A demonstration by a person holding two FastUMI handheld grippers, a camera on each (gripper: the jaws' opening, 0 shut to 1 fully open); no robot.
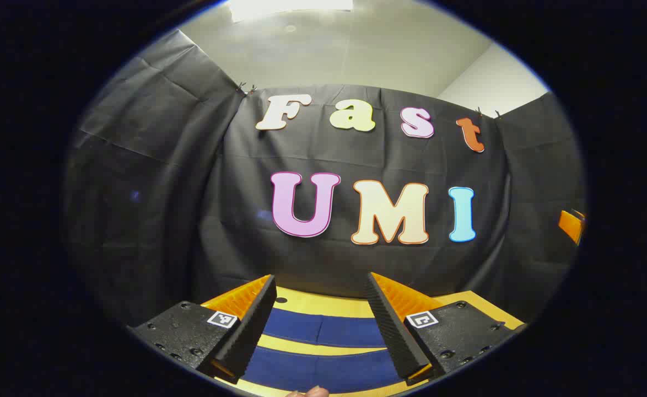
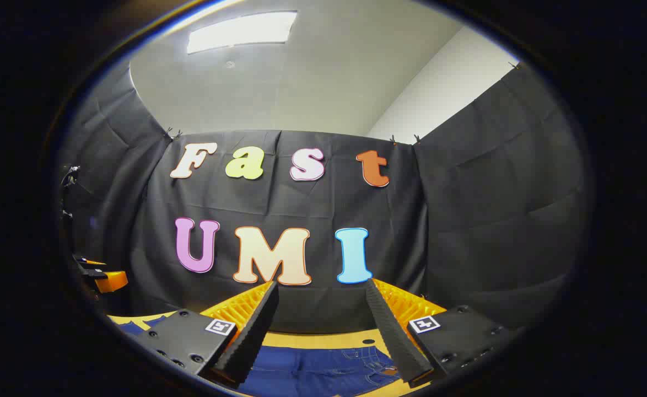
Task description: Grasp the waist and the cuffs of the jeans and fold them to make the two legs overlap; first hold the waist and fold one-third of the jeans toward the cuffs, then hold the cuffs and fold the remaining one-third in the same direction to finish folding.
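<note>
Blue jeans lie flat on a yellow wooden table. In the left gripper view two blue legs (image 1: 323, 330) run side by side with a strip of table (image 1: 323, 302) between them. My left gripper (image 1: 321, 325) hangs open above the legs, holding nothing. In the right gripper view the waist end (image 2: 323, 366) with pockets and stitching lies below my right gripper (image 2: 321, 325), which is open and apart from the cloth. A bit of the legs (image 2: 136, 326) shows at the lower left. The other gripper (image 2: 100, 275) shows at the far left, and the right gripper (image 1: 572, 223) at the left view's far right edge.
Black cloth walls close the booth behind and on both sides of the table. A fingertip (image 1: 315, 391) shows at the bottom edge of the left gripper view. Small holes (image 2: 368, 342) mark the tabletop near its far edge.
</note>
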